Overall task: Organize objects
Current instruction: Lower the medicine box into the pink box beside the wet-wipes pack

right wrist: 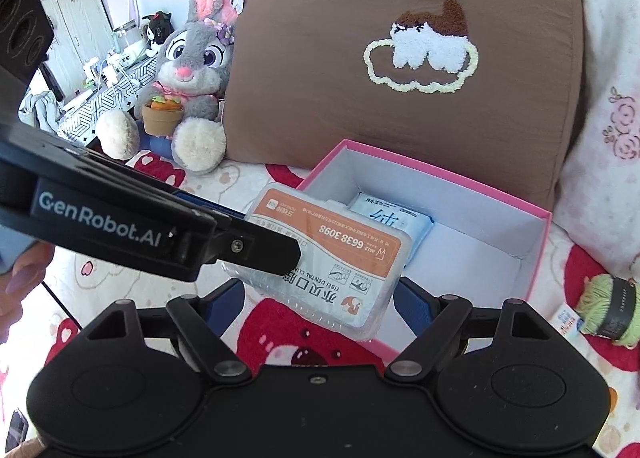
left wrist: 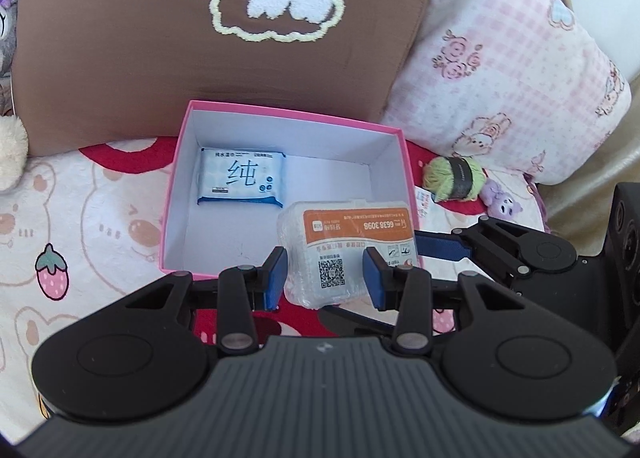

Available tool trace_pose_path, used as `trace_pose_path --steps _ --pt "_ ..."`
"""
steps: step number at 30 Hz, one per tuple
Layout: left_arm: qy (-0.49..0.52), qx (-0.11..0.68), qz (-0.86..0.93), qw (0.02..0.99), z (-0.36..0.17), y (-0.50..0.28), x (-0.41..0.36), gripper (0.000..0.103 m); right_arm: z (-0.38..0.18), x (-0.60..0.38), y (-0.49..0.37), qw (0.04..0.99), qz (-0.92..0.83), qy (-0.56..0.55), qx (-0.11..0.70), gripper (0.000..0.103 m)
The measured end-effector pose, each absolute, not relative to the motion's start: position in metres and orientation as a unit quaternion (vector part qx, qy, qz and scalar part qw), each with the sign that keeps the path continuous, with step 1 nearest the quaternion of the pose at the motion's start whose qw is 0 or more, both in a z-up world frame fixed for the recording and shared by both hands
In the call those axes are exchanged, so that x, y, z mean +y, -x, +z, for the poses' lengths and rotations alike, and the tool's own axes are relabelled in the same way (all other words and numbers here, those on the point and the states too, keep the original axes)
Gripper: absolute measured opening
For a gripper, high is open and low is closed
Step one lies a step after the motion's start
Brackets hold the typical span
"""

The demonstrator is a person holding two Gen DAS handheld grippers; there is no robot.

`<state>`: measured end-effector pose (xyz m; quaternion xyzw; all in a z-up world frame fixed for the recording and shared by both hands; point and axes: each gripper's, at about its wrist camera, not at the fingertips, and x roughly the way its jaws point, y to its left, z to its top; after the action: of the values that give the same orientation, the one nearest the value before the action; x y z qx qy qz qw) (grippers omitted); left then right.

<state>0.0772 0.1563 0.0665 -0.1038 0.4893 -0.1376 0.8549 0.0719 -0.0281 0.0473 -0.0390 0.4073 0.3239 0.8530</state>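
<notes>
A clear plastic floss box (left wrist: 352,234) with an orange label hangs over the near right corner of the open pink box (left wrist: 288,113). My left gripper (left wrist: 325,278) is shut on one end of it. In the right wrist view my right gripper (right wrist: 320,298) straddles the floss box (right wrist: 340,258) lengthwise, its pads against both ends. The left gripper (right wrist: 240,234) reaches in from the left there. One of the right fingers (left wrist: 440,249) touches the floss box's right edge in the left wrist view. A blue wet-wipe pack (left wrist: 242,178) lies flat in the pink box (right wrist: 440,172).
A green yarn ball (left wrist: 454,178) and a small purple bear (left wrist: 502,200) lie right of the pink box on the printed blanket. A brown pillow (left wrist: 160,38) and a pink pillow (left wrist: 520,58) stand behind. A grey bunny plush (right wrist: 192,58) sits far left. A hand (right wrist: 20,270) shows.
</notes>
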Motion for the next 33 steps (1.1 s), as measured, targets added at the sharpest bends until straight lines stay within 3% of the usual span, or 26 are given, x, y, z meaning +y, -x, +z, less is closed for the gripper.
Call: trace_pose_path --steps 28,33 --pt "0.101 0.568 -0.069 0.814 -0.064 -0.187 0.17 0.039 -0.072 0.026 -0.194 0.776 0.32 0.024 0.543 0.084" --pt "0.083 0.562 -0.066 0.82 -0.072 -0.195 0.166 0.035 -0.084 0.031 -0.207 0.769 0.317 0.034 0.554 0.084"
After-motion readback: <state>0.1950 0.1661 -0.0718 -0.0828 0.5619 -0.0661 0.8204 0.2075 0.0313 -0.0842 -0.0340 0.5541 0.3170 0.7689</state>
